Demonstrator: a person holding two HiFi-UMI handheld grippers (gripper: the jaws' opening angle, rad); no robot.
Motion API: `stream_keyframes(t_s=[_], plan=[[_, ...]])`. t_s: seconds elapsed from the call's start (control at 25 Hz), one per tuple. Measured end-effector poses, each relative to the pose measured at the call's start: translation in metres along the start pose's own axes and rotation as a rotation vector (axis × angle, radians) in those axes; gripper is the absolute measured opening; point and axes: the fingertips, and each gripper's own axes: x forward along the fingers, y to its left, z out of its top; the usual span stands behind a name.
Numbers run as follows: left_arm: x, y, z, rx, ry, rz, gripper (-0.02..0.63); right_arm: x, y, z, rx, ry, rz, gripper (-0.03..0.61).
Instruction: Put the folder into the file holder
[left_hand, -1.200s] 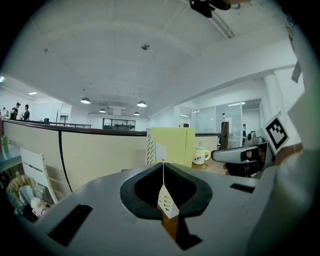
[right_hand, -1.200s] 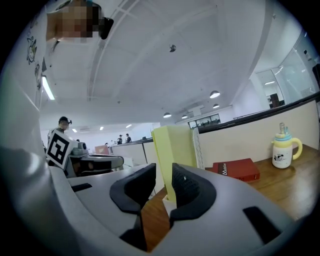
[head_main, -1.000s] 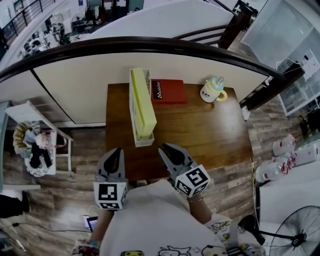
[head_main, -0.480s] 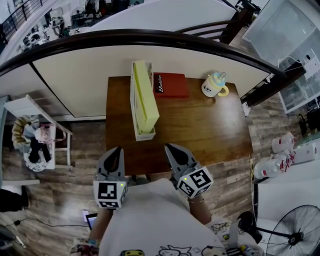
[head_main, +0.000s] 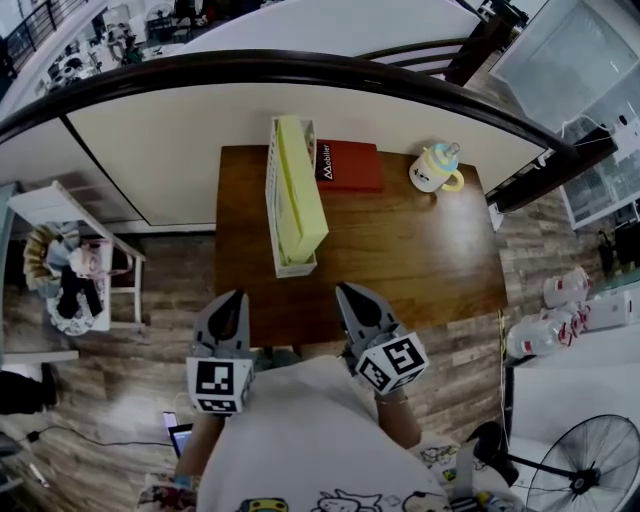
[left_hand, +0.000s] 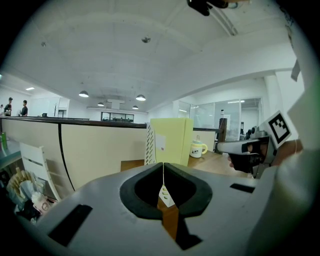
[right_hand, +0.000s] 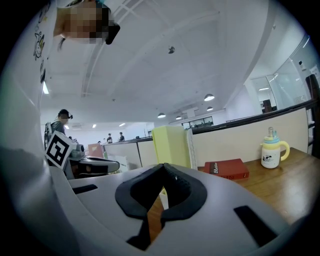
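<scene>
A yellow-green folder (head_main: 300, 190) stands upright inside the white slatted file holder (head_main: 296, 267) on the left half of the brown table (head_main: 400, 260). Both grippers hang at the table's near edge, well short of the holder. My left gripper (head_main: 232, 298) is shut with nothing in it, and so is my right gripper (head_main: 350, 290). In the left gripper view the folder (left_hand: 170, 140) and holder (left_hand: 148, 147) rise straight beyond my shut left gripper (left_hand: 162, 167). In the right gripper view the folder (right_hand: 170, 145) stands just left of centre beyond my right gripper (right_hand: 163, 167).
A red book (head_main: 348, 165) lies flat right beside the holder's far end. A pale mug with a yellow handle (head_main: 435, 170) stands at the table's back right. A cream partition wall (head_main: 180, 140) runs behind the table, and a white chair (head_main: 70, 260) stands on the floor to the left.
The right gripper's jaws have closed from slightly apart. Both hands stay at the table's near edge; the head view has shifted a little.
</scene>
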Motion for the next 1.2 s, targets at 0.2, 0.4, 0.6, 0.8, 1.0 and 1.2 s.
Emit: stream_keyframes(t_s=[0.2, 0.4, 0.6, 0.8, 1.0, 1.2], plan=[[-0.0015, 0.0035, -0.0001, -0.003, -0.001, 0.013, 0.006, 0.0037, 0.0, -0.0019, 0.001, 0.008, -0.003, 0.0], [-0.002, 0.0046, -0.0021, -0.008, 0.003, 0.021, 0.006, 0.0061, -0.0009, -0.0019, 0.003, 0.006, 0.002, 0.0], [-0.0015, 0.0046, -0.0022, -0.005, 0.005, 0.021, 0.006, 0.0071, -0.0016, -0.0013, 0.001, 0.005, 0.002, 0.0], [0.0, 0.0059, -0.0013, -0.001, 0.003, 0.018, 0.006, 0.0076, -0.0024, -0.0018, -0.003, 0.01, -0.004, 0.0], [0.0001, 0.0078, -0.0005, 0.002, 0.005, 0.016, 0.006, 0.0088, -0.0025, -0.0023, -0.004, 0.015, -0.006, 0.0], [0.0017, 0.0094, 0.0007, -0.001, 0.002, 0.015, 0.006, 0.0105, -0.0042, -0.0023, -0.011, 0.022, -0.014, 0.0]])
